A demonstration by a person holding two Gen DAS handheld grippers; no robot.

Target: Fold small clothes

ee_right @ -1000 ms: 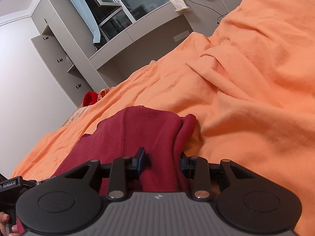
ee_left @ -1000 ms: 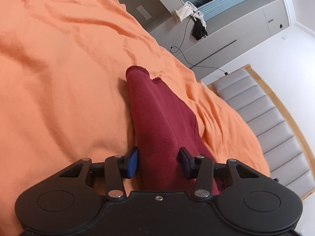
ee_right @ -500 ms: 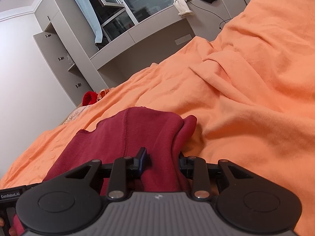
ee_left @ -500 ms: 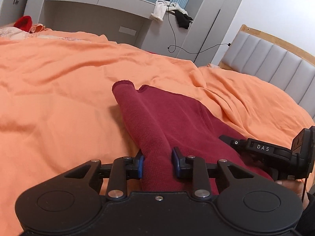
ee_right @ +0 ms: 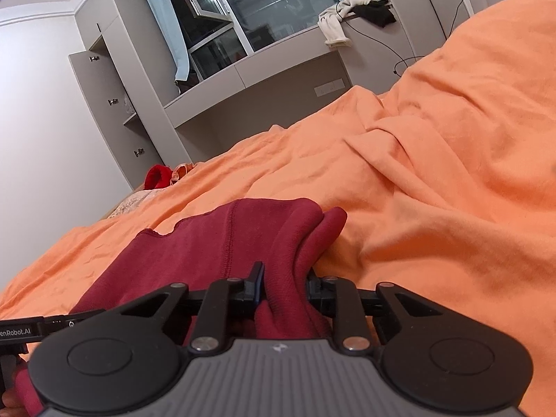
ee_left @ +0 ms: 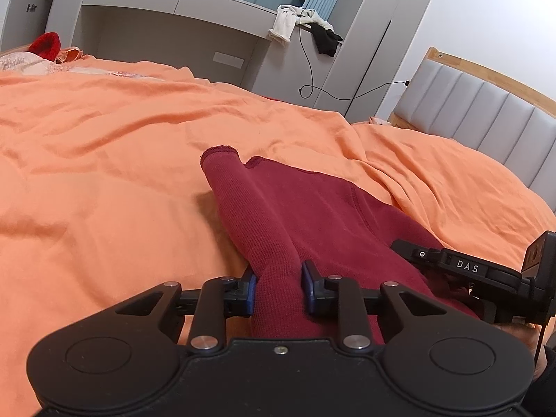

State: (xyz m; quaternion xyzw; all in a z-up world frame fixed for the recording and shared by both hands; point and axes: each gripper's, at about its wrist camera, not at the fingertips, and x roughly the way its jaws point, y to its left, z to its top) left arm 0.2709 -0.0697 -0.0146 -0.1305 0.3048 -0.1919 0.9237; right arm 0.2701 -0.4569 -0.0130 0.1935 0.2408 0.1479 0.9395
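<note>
Dark red garment (ee_left: 312, 215) lies on the orange bed cover (ee_left: 104, 173), toward the headboard (ee_left: 486, 104) side. Step in hand: taking hold of two bunched edges for a fold. Left hand-held gripper (ee_left: 278, 286) pinches a rolled sleeve-like part; its jaws have just been closing on it. Right hand-held gripper (ee_right: 285, 286) is clamped on a fabric ridge, also just closing. Next: probably lift both evenly and carry across. Versus a second ago, the left view has levelled.

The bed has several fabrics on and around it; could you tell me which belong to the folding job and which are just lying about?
In the job:
- dark red garment
- left gripper
- right gripper

Lying about:
- orange bedsheet
- bright red cloth
- white cloth
- black cloth
- cable
</note>
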